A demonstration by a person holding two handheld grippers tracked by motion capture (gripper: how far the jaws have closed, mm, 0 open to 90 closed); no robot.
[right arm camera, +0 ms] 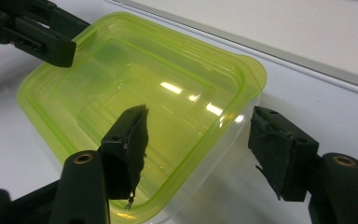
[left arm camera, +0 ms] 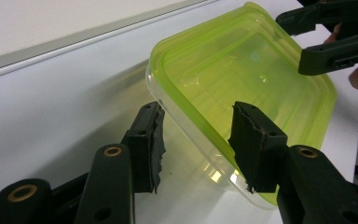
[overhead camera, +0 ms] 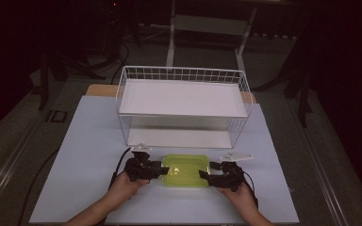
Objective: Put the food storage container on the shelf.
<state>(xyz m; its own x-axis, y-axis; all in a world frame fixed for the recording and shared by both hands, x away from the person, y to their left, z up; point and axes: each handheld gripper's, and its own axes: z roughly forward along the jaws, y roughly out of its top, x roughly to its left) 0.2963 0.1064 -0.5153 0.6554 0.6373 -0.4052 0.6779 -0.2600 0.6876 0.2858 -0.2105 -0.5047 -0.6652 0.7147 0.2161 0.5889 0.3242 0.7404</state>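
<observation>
Green-lidded container [overhead camera: 185, 170] sits on the white table [overhead camera: 89, 141] between the two grippers, just in front of the wire rack [overhead camera: 184, 106]. It is a clear plastic box with a translucent lime-green lid pressed onto it, and it lies flat with its long side running left to right.

At the left gripper [left arm camera: 198, 137], the jaws stand apart and straddle the container's near short end: one black pad hangs just outside the clear wall, the other lies over the lid's rim. Neither pad is pressing in, so the grip is loose and wide. In the high view this gripper [overhead camera: 159, 168] reaches in from the left, held by the person's left hand [overhead camera: 122, 188].

The right gripper [right arm camera: 205, 144] has its jaws spread too. One pad hovers over the lid near its edge, the other stands off the rounded corner, above the bare table. Whether either pad touches the plastic cannot be told. In the high view it [overhead camera: 206, 175] comes in from the right, held by the right hand [overhead camera: 238, 193].

Farther out, the rack has two white shelves, both bare. Its lower shelf is near the container's far side.
</observation>
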